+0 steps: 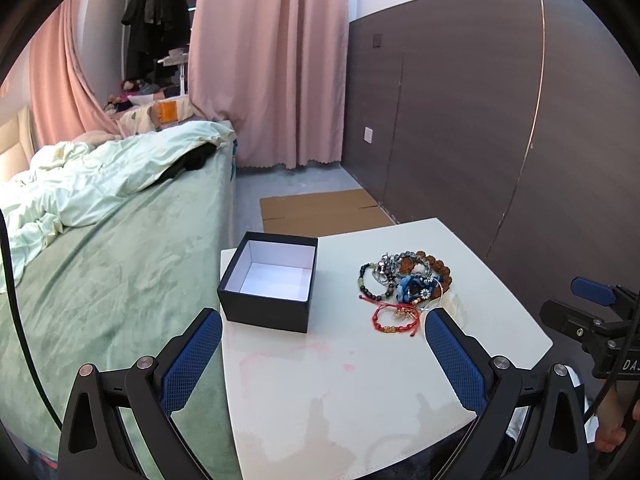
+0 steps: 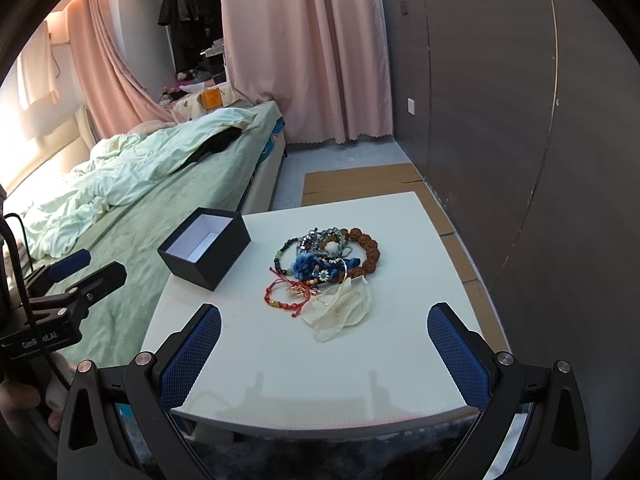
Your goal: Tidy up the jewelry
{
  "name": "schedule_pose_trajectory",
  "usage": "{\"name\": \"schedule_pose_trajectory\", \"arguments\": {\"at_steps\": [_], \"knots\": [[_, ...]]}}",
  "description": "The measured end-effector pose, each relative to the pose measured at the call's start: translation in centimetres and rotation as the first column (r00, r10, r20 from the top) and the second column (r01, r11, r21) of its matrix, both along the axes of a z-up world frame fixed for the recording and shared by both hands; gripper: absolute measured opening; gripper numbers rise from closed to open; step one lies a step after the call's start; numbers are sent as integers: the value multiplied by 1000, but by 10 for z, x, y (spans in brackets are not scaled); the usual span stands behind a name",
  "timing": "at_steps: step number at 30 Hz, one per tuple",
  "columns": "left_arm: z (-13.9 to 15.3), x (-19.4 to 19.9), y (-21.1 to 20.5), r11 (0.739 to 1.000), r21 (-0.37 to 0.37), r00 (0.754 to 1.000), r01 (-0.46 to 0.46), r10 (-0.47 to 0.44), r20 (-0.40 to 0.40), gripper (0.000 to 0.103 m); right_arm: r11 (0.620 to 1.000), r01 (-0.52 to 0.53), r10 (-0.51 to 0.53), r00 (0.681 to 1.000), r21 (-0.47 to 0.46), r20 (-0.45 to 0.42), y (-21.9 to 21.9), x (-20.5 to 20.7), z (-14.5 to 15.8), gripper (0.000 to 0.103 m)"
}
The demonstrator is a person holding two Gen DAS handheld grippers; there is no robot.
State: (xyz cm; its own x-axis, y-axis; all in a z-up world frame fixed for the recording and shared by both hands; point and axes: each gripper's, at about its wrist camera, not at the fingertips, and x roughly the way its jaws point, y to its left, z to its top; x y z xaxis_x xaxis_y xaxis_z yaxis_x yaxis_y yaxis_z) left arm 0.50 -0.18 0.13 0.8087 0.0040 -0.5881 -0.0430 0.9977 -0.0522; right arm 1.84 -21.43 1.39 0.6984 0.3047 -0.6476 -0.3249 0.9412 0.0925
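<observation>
An open black box [image 1: 269, 280] with a white empty inside stands at the far left of the white table [image 1: 340, 392]; it also shows in the right wrist view [image 2: 206, 247]. A pile of bracelets [image 1: 404, 280] lies to its right: brown beads, dark beads, a blue one, and a red cord bracelet [image 1: 394, 320] nearest me. In the right wrist view the pile [image 2: 326, 264] sits mid-table with a sheer pouch [image 2: 340, 312] in front. My left gripper [image 1: 322, 320] is open and empty above the near table. My right gripper [image 2: 324, 316] is open and empty, short of the pile.
A bed with green covers [image 1: 100, 280] runs along the table's left side. A dark panelled wall [image 1: 520, 120] is on the right. Flat cardboard [image 1: 320, 208] lies on the floor beyond the table. Pink curtains [image 1: 272, 60] hang at the back.
</observation>
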Motion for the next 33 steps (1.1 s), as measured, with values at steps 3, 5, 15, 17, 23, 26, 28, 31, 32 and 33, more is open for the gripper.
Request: {"name": "schedule_pose_trajectory", "arguments": {"at_steps": [3,5,15,17,23,26,28,31,32,33], "knots": [[0,-1,-2,1000,0,1000,0,0,1,101,1000,2,-2,1000,3,0,-1,-1,0,103],[0,0,-2,1000,0,1000,-1,1,0,101,1000,5,-5,1000,2,3,-1,-1,-1,103],[2,-6,-6,1000,-7,1000,-1,1,4,101,1000,7,-7,1000,10,5,-3,-6,2,103],[3,-7,-5,1000,-4,1000,-1,1,5,101,1000,9,-9,1000,4,9,-3,-7,2,103],[6,-8,-7,1000,1,1000,4,-4,9,102,1000,13,-13,1000,0,16,-5,-8,5,103],[6,-7,-6,1000,-9,1000,5,-5,8,102,1000,16,-16,1000,1,18,-6,-7,5,103],[6,-8,-5,1000,-6,1000,6,-6,8,102,1000,14,-14,1000,4,17,-6,-7,5,103],[6,-7,-3,1000,-18,1000,4,-4,9,101,1000,13,-13,1000,12,14,-7,-4,5,103],[7,-6,-2,1000,-28,1000,4,-4,7,101,1000,12,-12,1000,12,14,-7,-4,5,103],[7,-6,-1,999,-33,1000,5,-4,7,101,1000,8,-9,1000,10,17,-6,-4,6,103]]}}
